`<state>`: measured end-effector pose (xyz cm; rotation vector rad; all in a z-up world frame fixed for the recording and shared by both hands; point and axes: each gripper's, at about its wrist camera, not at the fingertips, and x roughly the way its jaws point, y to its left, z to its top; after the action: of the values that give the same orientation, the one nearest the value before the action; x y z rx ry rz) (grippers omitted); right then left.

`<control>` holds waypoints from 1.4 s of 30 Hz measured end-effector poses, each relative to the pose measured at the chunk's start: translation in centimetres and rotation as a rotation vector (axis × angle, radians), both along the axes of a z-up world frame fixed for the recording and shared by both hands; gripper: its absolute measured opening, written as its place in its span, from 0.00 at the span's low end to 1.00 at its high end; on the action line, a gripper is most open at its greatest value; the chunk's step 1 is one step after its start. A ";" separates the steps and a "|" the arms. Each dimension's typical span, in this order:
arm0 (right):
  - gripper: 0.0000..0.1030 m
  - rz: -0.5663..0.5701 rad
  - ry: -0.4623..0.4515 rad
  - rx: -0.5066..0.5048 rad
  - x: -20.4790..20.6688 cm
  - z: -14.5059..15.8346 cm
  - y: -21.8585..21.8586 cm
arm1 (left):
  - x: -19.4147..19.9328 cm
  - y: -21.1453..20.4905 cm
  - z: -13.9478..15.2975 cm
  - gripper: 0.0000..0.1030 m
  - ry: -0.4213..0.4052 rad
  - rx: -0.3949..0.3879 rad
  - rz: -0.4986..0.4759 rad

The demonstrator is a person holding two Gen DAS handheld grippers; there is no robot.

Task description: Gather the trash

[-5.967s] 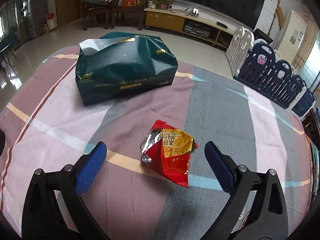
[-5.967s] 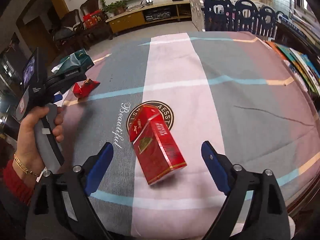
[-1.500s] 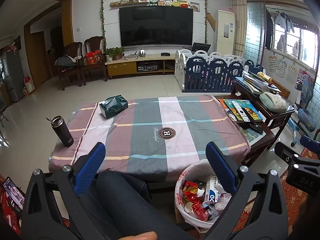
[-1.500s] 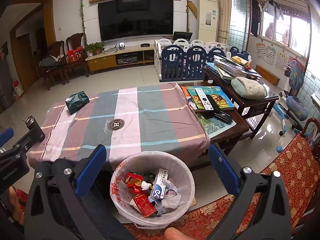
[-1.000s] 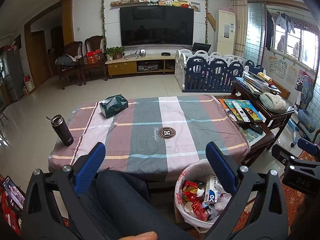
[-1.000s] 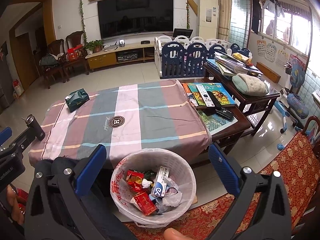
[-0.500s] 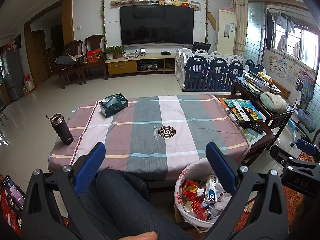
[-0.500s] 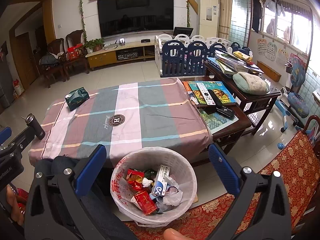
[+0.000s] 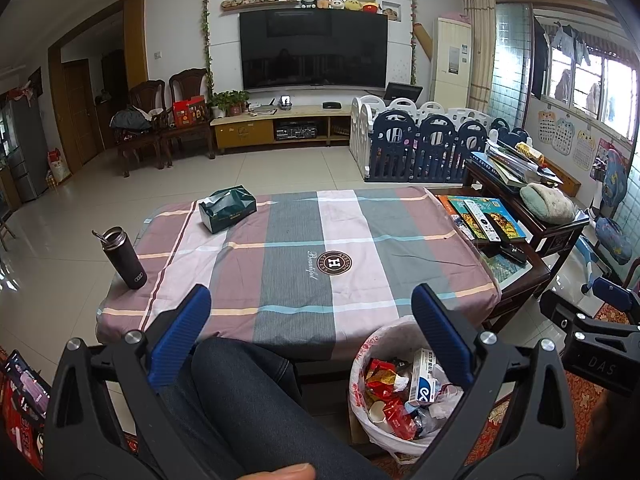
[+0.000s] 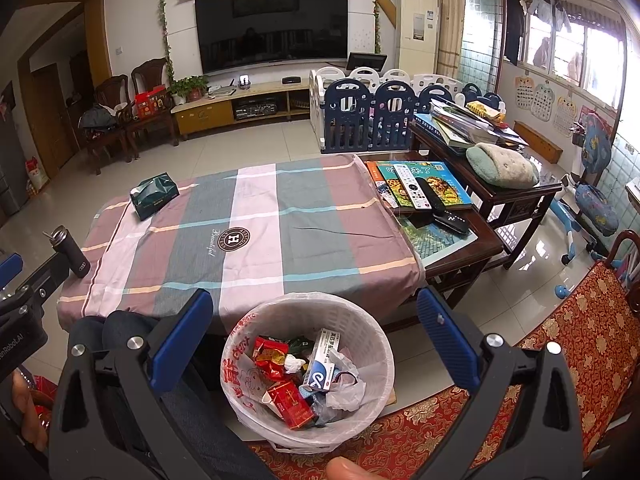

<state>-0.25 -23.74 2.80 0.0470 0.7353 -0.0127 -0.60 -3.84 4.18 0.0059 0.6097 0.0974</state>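
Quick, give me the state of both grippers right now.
Left gripper: open, holding nothing.
Right gripper: open, holding nothing, above the trash basket.

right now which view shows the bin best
The right wrist view: the bin sits whole between the open claw's fingers, rim and trash all visible. In the left wrist view the bin is partly hidden behind the left claw's right finger.

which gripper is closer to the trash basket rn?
Right. The right gripper hangs open directly over the trash basket, which sits between its fingers in view. The left gripper is off to the basket's left, above the person's leg.
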 end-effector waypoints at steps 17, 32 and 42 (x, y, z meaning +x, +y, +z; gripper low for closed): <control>0.97 0.000 0.002 0.000 0.0 -0.1 0.0 | -0.2 -0.3 -0.8 0.97 0.010 -0.001 -0.003; 0.97 0.000 0.005 0.000 0.0 -0.2 0.1 | 0.1 -0.4 -1.1 0.97 0.025 -0.008 -0.010; 0.97 0.000 0.008 0.000 -0.1 -0.6 0.1 | 0.2 -0.3 -1.2 0.97 0.030 -0.015 -0.009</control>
<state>-0.36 -23.65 2.24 0.0471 0.7438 -0.0125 -0.41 -4.13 3.00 -0.0050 0.6399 0.0843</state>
